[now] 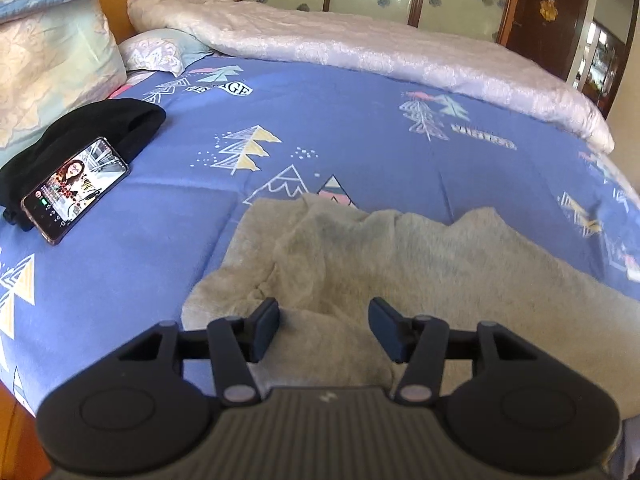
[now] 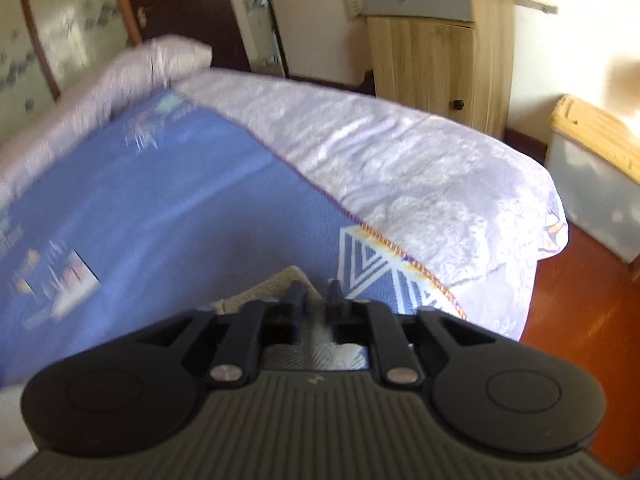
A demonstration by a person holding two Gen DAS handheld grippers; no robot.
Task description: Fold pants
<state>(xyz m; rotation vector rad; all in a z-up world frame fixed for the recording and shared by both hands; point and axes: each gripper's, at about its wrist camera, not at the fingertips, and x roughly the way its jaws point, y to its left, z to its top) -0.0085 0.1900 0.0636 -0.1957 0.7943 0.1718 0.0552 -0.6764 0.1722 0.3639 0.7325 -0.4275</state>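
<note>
One pair of pants (image 1: pixel 400 264) lies on the bed, near the close edge. They are grey, soft and fuzzy, and they sit in a bumpy, crumpled heap. Under them is one blue bed cover (image 1: pixel 340 120) with pointy tree and mountain shapes drawn on it. It looks smooth and flat.

The left gripper (image 1: pixel 324 322) hangs just above the pants. Its two black fingers stand apart and nothing is pinched between them.

The right gripper (image 2: pixel 316 294) has its two fingers close together, with a small gap. A bit of the pants (image 2: pixel 276 286) pokes up at its tips, but the picture is blurry, so I cannot tell if it is pinching the cloth.

One phone (image 1: pixel 76 192) with a lit screen leans on one black, soft cloth (image 1: pixel 92 132). I count three pillows (image 1: pixel 48 80) at the head of the bed. One long, pale, puffy quilt (image 1: pixel 380 52) lies along the far side. One wooden cabinet (image 2: pixel 436 44) with a grey drawer stands past the bed, and one clear box (image 2: pixel 596 184) sits on the red-brown floor.
</note>
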